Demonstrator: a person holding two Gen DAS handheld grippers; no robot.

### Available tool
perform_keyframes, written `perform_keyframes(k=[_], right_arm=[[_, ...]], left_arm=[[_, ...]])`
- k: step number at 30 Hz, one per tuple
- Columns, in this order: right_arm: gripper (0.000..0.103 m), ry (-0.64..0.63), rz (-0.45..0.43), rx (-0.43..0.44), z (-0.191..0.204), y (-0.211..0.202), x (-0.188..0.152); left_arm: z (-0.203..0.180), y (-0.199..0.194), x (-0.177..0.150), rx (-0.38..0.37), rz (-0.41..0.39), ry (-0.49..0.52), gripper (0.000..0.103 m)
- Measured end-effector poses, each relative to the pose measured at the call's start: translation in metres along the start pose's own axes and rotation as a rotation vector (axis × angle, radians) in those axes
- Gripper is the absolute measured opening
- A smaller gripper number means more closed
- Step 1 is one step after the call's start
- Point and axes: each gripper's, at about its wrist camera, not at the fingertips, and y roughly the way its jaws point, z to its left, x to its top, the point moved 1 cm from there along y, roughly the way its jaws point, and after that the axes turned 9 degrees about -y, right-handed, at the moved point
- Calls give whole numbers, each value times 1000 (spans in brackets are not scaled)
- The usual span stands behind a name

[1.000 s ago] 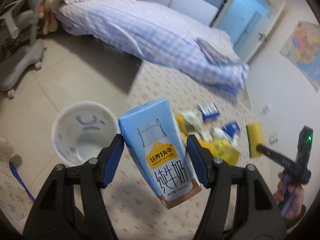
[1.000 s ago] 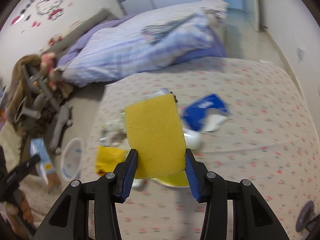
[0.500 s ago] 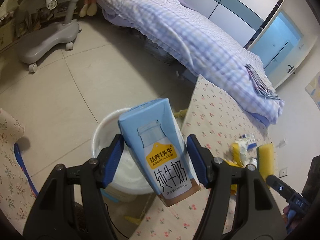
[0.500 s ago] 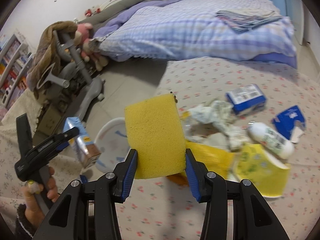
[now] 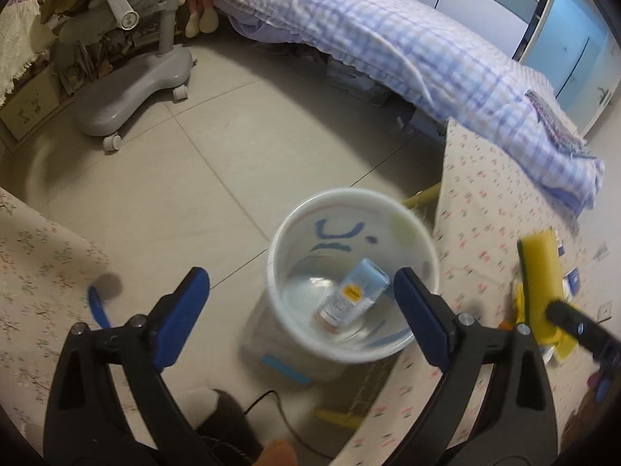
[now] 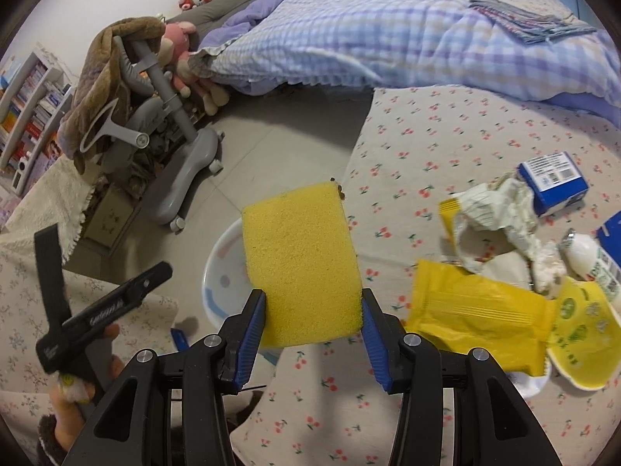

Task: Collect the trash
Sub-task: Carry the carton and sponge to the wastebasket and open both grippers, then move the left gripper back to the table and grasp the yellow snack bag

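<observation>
Two tools in view. Left tool (image 5: 299, 295) hung released, jaws spread wide and empty, above round white plastic bin (image 5: 411, 217) standing on grey tiled floor (image 5: 186, 178). Light-blue milk carton (image 5: 351, 295) lay tilted at bin's bottom. Right tool (image 6: 312, 324) was clenched on rectangular yellow sponge (image 6: 300, 266), held upright over edge of floral-cloth worktop (image 6: 446, 143). On worktop, close together: yellow plastic wrapper (image 6: 473, 314), crumpled white paper (image 6: 500, 209), blue-and-white box (image 6: 551, 182), small white bottle (image 6: 590, 264).
</observation>
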Motion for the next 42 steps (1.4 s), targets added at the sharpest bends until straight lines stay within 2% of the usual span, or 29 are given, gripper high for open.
perform_keyframes(k=[7,16,18,20,25,32,42], right_arm=[[50,-6,31,42,19,31,7],[52,-16,41,81,36,58,12],[55,-12,34,96,38,61,13],[71,3,22,108,40,63,14],[75,31,1,99,35,54,17],[75,-16,-22,32,26,23,11],[77,12,-29,-117,-34,-40,-18]], left_arm=[[24,-3,-7,42,13,23,96],[34,-10,-11,82,-7,72,101],[37,-10,-11,86,-7,70,101],[39,-10,-12,87,-4,68,101],[40,-12,-14,80,5,63,101],[32,-15,-19,45,26,64,101],[-6,-12,-35,-3,124,106,101]])
